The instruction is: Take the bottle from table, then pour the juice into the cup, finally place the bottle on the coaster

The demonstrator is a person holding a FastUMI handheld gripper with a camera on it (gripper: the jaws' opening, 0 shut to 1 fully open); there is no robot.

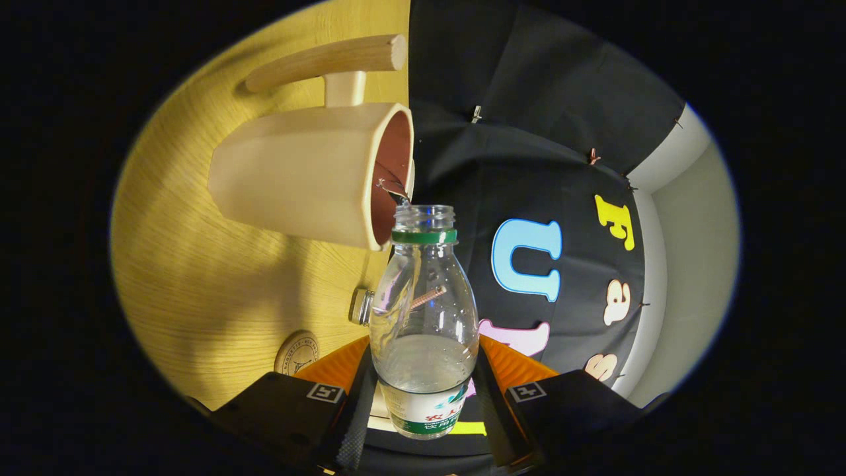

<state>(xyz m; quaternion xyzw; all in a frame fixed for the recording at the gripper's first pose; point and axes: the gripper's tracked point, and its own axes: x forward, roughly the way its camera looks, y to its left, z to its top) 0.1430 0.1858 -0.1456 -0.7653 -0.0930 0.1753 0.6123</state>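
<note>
Bottle [423,317], uncapped, clamped between the jaws, its mouth at the cup [310,175] rim.

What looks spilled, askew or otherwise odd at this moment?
Nothing spilled. The tool is shut on the open bottle, tipped so its mouth meets the cup's rim; a thin stream enters the cup. The coaster lies bare on the table.

The bottle [423,317] hides part of the cup [310,172] rim and most of a small glass jar [361,306] behind it. Its base is cut off low between the gripper [423,413] fingers. The round coaster [297,353] on the worktop [198,284] is partly covered, its print perhaps too small to read.
</note>
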